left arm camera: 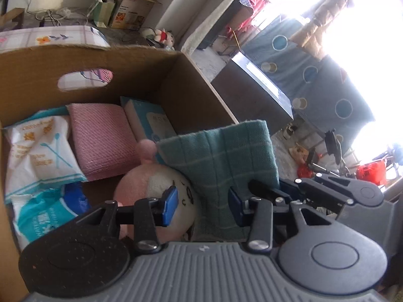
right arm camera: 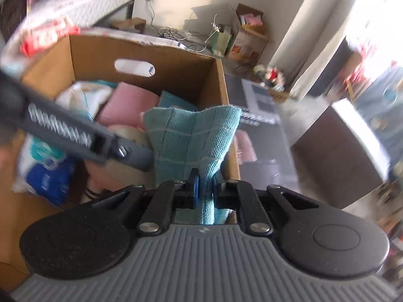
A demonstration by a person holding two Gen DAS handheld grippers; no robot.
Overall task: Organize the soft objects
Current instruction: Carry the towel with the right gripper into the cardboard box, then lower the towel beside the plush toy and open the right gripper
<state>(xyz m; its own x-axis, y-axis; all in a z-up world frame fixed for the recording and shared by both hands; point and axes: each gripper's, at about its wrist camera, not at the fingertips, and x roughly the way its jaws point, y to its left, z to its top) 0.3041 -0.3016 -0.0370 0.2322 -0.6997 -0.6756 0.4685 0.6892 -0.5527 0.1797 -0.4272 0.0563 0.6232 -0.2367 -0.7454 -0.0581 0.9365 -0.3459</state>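
Over the cardboard box (right arm camera: 221, 80), the right gripper (right arm camera: 205, 188) pinches the teal cloth (right arm camera: 194, 136) tight; the left gripper (left arm camera: 202, 205) just left of it hangs part-spread, gripping nothing.

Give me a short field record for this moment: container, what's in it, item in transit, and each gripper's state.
container: open brown cardboard box with a handle cut-out
contents: folded pink knit cloth, white plastic packets, pale blue carton, pink-and-white round plush toy
item in transit: teal checked towel, above the box's right edge
right gripper: shut on the towel
left gripper: open, empty, over the plush
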